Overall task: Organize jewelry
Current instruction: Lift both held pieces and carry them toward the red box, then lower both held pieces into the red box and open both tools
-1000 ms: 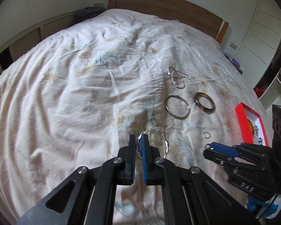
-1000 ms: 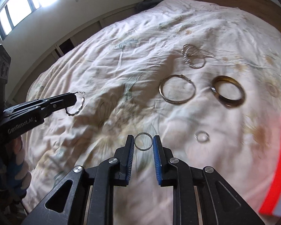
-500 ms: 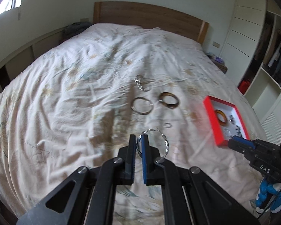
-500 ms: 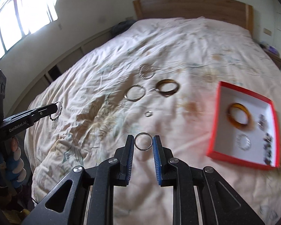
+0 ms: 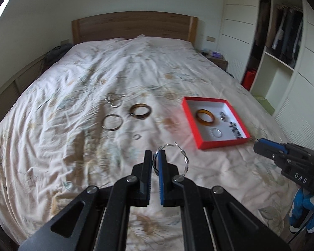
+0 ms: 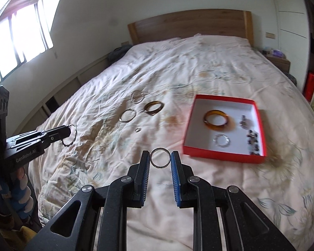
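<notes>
- Left gripper [image 5: 156, 156] is clamped on one twisted silver hoop [image 5: 183, 156], held above the bed [image 5: 73, 146].
- Right gripper [image 6: 160, 160] pinches one plain ring [image 6: 160, 161].
- Four pieces lie loose on the bedspread.
- One red box [image 6: 221, 156] holds one amber bangle [image 6: 216, 121] (plus small bits, too blurred to count).

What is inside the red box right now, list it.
In the red box: an amber bangle, a thin silver ring, a small metal piece and a dark beaded cluster, too blurred to identify. The near wall hides the floor strip behind it.
</notes>
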{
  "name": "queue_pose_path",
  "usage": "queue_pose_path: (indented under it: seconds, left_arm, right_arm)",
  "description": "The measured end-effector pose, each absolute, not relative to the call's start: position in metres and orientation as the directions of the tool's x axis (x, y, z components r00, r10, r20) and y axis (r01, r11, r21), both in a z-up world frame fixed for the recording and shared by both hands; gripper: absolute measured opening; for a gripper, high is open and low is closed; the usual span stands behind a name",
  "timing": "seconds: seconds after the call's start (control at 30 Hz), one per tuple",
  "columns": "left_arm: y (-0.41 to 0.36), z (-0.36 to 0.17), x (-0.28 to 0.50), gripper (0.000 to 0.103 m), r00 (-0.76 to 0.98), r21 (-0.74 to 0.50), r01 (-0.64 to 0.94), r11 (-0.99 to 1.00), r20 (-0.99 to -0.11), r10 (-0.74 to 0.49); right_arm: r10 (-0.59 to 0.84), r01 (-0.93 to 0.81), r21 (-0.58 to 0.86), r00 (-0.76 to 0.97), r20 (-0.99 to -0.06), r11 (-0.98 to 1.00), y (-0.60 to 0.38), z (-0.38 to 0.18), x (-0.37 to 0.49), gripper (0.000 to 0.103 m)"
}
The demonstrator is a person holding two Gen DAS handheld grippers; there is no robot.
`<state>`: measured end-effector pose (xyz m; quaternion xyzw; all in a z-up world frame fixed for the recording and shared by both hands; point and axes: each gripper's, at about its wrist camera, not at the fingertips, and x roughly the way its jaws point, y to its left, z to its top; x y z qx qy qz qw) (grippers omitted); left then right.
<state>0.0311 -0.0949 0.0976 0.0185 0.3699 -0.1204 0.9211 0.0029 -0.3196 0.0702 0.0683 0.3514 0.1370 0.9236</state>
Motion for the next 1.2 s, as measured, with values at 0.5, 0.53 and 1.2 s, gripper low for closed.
queue_pose_path:
  seconds: [0.5, 0.53, 1.2]
  left_arm:
    - [-0.185, 0.079, 0.076, 0.005, 0.607, -0.044, 0.376, 0.926, -0.743, -0.282]
    - [-0.192, 0.076, 0.085, 0.005, 0.597, -0.048, 0.386, 0.921, -0.748, -0.290]
    - [-0.325, -0.034, 0.283, 0.005, 0.481, 0.010, 0.472, 0.881, -0.841, -0.248]
  right_arm:
    - [0.236, -0.066, 0.273, 0.716, -0.657, 0.960, -0.394, 0.035, 0.021, 0.020]
    - [0.232, -0.061, 0.271, 0.712, -0.662, 0.961, -0.397, 0.032, 0.027, 0.020]
    - [0.194, -0.035, 0.214, 0.582, -0.789, 0.976, -0.448, -0.045, 0.209, 0.020]
